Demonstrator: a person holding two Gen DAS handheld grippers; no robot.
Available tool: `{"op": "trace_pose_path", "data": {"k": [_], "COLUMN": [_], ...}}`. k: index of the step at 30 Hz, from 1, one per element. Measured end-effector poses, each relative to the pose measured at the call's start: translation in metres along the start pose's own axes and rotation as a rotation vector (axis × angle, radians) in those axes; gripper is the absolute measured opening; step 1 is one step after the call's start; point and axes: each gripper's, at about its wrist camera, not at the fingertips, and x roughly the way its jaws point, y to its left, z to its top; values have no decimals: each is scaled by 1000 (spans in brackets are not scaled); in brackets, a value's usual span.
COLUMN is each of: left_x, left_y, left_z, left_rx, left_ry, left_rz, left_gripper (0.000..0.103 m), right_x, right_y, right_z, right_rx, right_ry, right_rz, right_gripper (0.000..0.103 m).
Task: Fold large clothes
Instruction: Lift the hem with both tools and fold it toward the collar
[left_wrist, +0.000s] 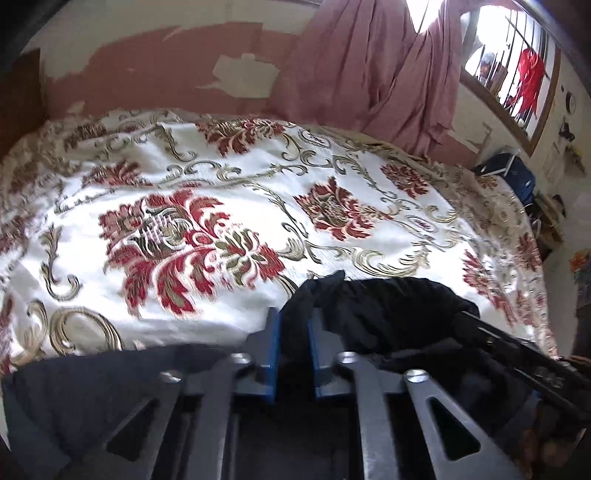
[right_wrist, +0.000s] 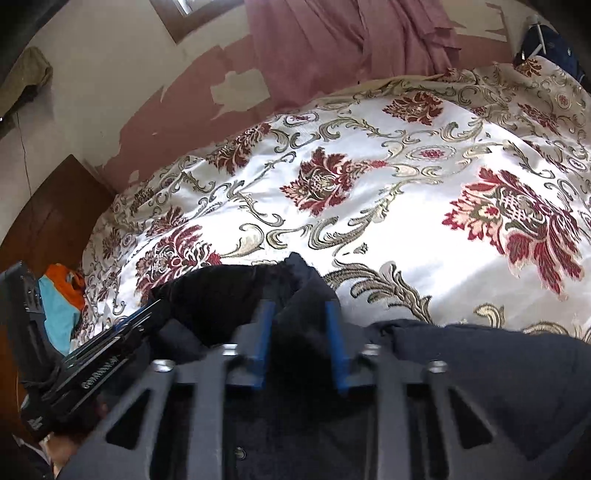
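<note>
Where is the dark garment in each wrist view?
Left wrist: dark garment at bottom centre and right, bunched between the left hand-held gripper fingers.
Right wrist: bottom centre, spreading right, pinched by the right hand-held gripper.
Shared landmark: pink curtain behind the floral bedspread.

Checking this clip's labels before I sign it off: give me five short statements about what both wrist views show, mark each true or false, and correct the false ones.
1. The left gripper has dark cloth between its blue fingers. True.
2. The dark garment lies on a bedspread with red flowers. True.
3. The right gripper stands wide open over bare bedspread. False: it is closed on a bunched fold of the garment.
4. The curtain behind the bed is green. False: it is dusty pink.
5. The garment is already folded into a neat square. False: it lies bunched and rumpled at the near edge.
</note>
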Motion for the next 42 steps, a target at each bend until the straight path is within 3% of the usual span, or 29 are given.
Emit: {"op": "trace_pose_path", "data": {"k": [1,7,11,14,21,25,33,37,40,42], "left_x": [-6,-65,-95,-106,-87,-66,-42,-58,-95,-116], "left_y": [1,26,33,30,43,53,55,55,50,42], "left_z": [-2,-18,-39,-58,-95,-105,-118,-118,-122,-126], "left_rx": [-3,-34,19,93,67,24,12,22,55,93], "left_ry": [-1,-33,-11,18,125,145,147,92,-48,-125], "left_rz": [15,16,-10,4,20,7,8,-34,-94,-85], "left_gripper": [9,7,6,6,6,6,6,8,8,8], "right_x": [-5,-64,-98,-113,-104,-80,-57,-55,-59,-61], "right_y": [-2,-10,-18,-17,-31,-44,-46,-46,-48,-47], "right_z": [-1,-21,-34,-53,-82,-95,-114,-118,-119,-121], "right_rx": [-8,-148,-201,-293,-323,-309,-320,-309,-302,-307], "right_ry": [-13,-84,-74,-48,28,65,28,6,-15,-28], "right_rz": [6,0,5,-39,-101,-119,-139,-129,-110,-114], "right_gripper": [12,6,5,4,3,3,3,3,3,3]}}
